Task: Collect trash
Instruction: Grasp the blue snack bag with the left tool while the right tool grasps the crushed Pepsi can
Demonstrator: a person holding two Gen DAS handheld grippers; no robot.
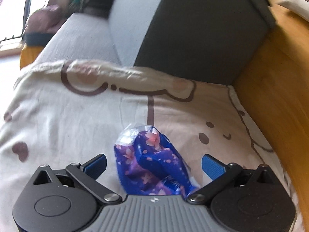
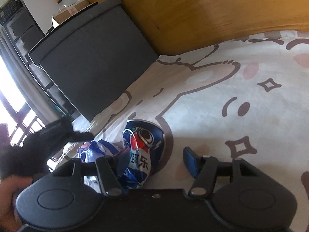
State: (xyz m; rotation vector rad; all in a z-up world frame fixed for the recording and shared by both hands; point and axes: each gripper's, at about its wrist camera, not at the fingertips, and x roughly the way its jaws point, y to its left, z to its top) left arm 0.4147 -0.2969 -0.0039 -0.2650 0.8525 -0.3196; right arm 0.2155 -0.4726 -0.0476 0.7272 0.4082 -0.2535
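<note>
In the left wrist view a crumpled purple-blue wrapper with pink flowers [image 1: 152, 162] lies on the cream cartoon bedsheet [image 1: 67, 119]. My left gripper [image 1: 154, 164] is open around it, one blue pad on each side, not touching. In the right wrist view a crushed blue Pepsi can [image 2: 142, 150] lies on the sheet [image 2: 222, 100] between the fingers of my open right gripper [image 2: 156, 160]; the left finger sits against it, the right finger [image 2: 190, 160] is apart. A blue-white wrapper [image 2: 92, 150] lies just left of the can.
A wooden bed frame [image 1: 280, 96] runs along the right, also in the right wrist view [image 2: 202, 13]. A dark grey headboard cushion [image 1: 202, 29] [image 2: 92, 58] stands behind. A light grey pillow [image 1: 81, 38] lies at the far left. A black-gloved hand [image 2: 38, 145] is at left.
</note>
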